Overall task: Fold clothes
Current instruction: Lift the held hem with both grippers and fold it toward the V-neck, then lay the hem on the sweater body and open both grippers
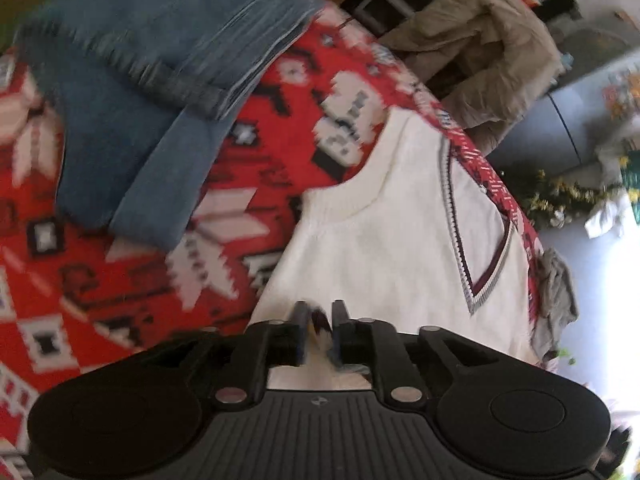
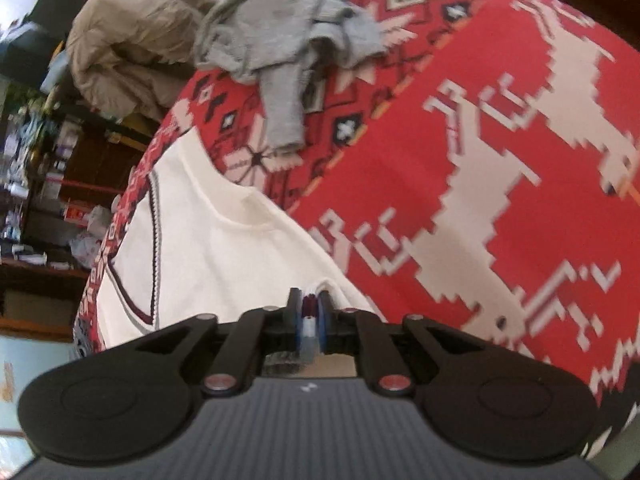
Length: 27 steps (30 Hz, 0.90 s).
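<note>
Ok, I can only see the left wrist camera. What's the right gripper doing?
Observer: The right gripper has the striped hem of the white vest pinched between its fingers.
Operator: Is anything else lying on its side?
Observer: Yes, a crumpled grey top lies beyond the vest on the red blanket. One sleeve stretches towards the vest but stays apart from it.

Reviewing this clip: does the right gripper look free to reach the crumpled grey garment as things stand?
Probably not yet: the right gripper has the white vest's striped hem between its fingers. Beyond that, only bare red blanket lies before the grey garment.
</note>
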Each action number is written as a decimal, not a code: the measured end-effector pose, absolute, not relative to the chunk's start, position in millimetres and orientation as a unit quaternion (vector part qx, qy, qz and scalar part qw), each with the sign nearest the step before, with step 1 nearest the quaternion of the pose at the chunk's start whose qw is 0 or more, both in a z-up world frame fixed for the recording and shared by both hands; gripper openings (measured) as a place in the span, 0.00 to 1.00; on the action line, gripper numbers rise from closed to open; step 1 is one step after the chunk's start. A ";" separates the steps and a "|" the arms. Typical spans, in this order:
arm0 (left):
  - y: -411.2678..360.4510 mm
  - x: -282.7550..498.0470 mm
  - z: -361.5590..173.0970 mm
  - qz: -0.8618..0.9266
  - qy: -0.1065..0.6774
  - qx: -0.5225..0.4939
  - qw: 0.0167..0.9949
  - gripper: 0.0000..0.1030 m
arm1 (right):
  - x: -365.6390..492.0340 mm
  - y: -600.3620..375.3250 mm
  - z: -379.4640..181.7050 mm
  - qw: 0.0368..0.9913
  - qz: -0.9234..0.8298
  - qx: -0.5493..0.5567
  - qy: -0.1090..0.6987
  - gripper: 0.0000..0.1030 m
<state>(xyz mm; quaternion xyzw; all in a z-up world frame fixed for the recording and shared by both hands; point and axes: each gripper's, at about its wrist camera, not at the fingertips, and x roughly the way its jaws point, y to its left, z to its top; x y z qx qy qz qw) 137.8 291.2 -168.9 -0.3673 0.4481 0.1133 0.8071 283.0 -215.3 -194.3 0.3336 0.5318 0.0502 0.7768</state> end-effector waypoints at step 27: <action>229.1 165.8 -171.3 -0.009 0.462 -0.057 0.885 0.07 | 288.9 -151.0 -180.0 0.853 0.262 -0.023 0.450 0.16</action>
